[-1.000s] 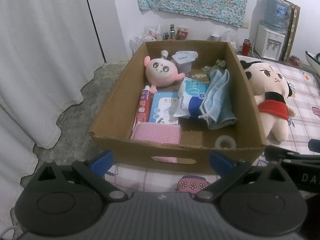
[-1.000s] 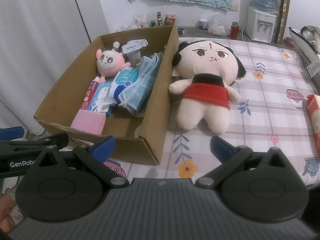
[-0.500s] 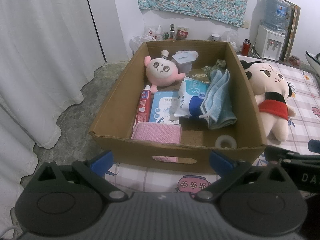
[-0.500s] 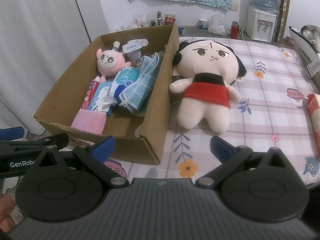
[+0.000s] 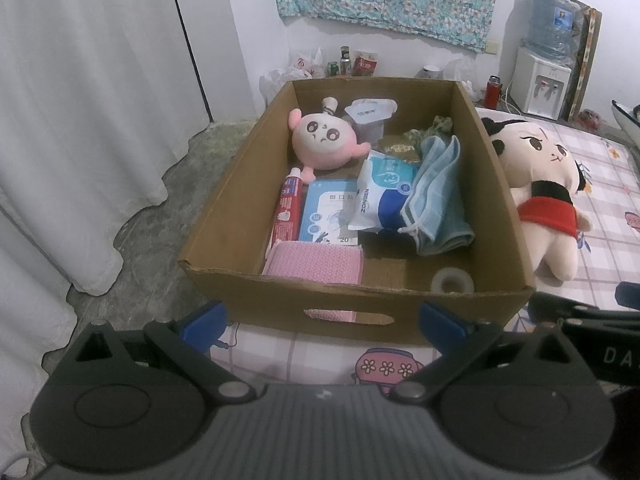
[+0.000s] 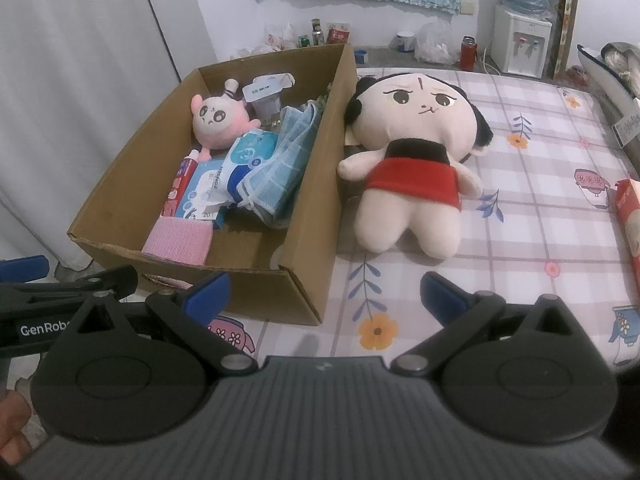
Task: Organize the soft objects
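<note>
The cardboard box [image 5: 356,292] sits at the left front corner of the bed [image 6: 532,216], its left wall along the bed's left edge. Contents: a pink plush toy [image 5: 322,140] toward the far left, a clear plastic cup with a white lid [image 5: 370,114] behind it, a red tube [image 5: 287,210] along the left side, a flat blue-and-white packet [image 5: 328,216] next to it, a white-and-blue wipes pack [image 5: 380,196] leaning over the packet, and a folded blue cloth [image 5: 438,192] on the right. A pink knitted cloth [image 5: 316,264] stands against the near wall and shows through the handle slot. A roll of clear tape [image 5: 452,280] lies in the near right corner. Something green lies at the far right; I cannot tell what.

The large doll [image 6: 412,160] lies face up on the bed, outside the box, its head just beside the box's right wall. It has a cream body, black hair and a red skirt.

The bedsheet to the right of the doll is open up to an orange carton [image 6: 628,216] at the right edge. The box floor is bare between the pink cloth and the tape.

The left gripper [image 5: 320,320] is before the box's near wall, jaws spread, nothing between them. The right gripper [image 6: 324,292] is above the bed's front edge, jaws spread, likewise holding nothing.
</note>
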{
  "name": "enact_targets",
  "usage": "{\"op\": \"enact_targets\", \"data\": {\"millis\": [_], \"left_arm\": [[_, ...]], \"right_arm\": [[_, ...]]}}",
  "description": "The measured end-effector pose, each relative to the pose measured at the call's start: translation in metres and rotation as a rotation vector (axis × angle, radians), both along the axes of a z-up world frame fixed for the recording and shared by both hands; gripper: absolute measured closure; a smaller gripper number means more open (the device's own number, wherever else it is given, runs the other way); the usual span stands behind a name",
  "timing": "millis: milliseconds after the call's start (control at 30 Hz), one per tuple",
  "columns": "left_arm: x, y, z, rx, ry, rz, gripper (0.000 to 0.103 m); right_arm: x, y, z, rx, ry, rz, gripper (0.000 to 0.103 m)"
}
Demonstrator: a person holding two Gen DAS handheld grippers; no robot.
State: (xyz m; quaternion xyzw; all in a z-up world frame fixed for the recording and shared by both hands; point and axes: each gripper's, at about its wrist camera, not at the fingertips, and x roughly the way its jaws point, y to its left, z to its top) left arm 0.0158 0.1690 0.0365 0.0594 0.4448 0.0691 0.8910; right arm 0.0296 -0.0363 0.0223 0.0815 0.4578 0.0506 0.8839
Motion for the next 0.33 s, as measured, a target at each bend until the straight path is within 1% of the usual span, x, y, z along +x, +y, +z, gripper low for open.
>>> {"op": "enact_targets", "data": {"millis": [333], "left_arm": [[-0.0014,0.0005,-0.0019,-0.004,0.004,0.000,0.000]], "right_arm": [[0.0000,0.0010,-0.0012,-0.001,0.006,-0.001,0.001]]}}
